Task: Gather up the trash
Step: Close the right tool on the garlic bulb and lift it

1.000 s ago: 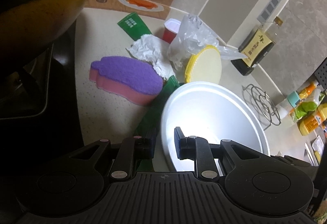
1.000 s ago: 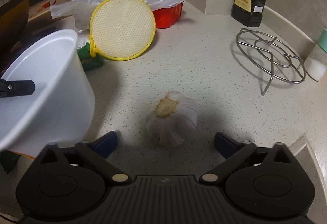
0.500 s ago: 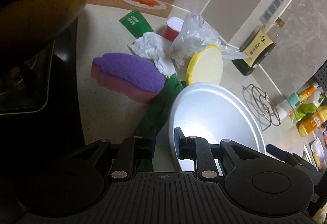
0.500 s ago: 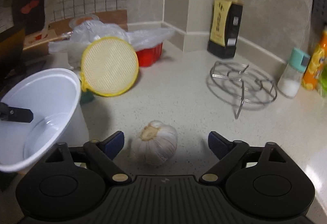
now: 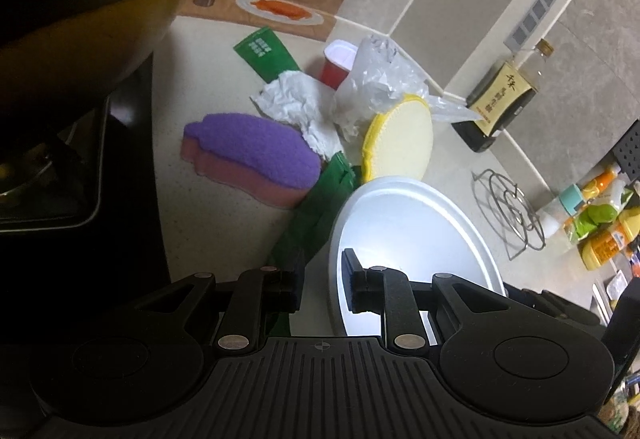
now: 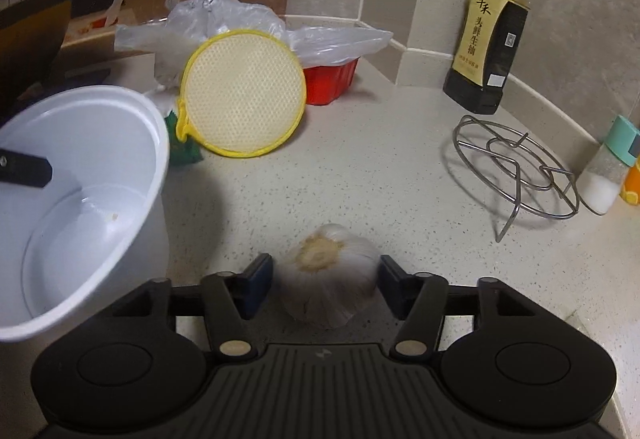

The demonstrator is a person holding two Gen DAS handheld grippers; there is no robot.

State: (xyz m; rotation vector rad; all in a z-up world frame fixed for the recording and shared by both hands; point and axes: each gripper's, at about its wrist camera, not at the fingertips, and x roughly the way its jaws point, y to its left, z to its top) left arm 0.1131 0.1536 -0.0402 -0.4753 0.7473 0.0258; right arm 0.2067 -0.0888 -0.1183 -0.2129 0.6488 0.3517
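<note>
While right gripper (image 6: 326, 277) closes around garlic (image 6: 330, 275); white bowl (image 6: 84, 175) just beside.

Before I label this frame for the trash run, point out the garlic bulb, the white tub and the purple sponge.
garlic bulb (image 6: 326, 275): right wrist view, on its papery side below the root end.
white tub (image 6: 158, 131): right wrist view, on its far rim.
purple sponge (image 5: 252, 149): left wrist view, on its fuzzy purple top.
</note>
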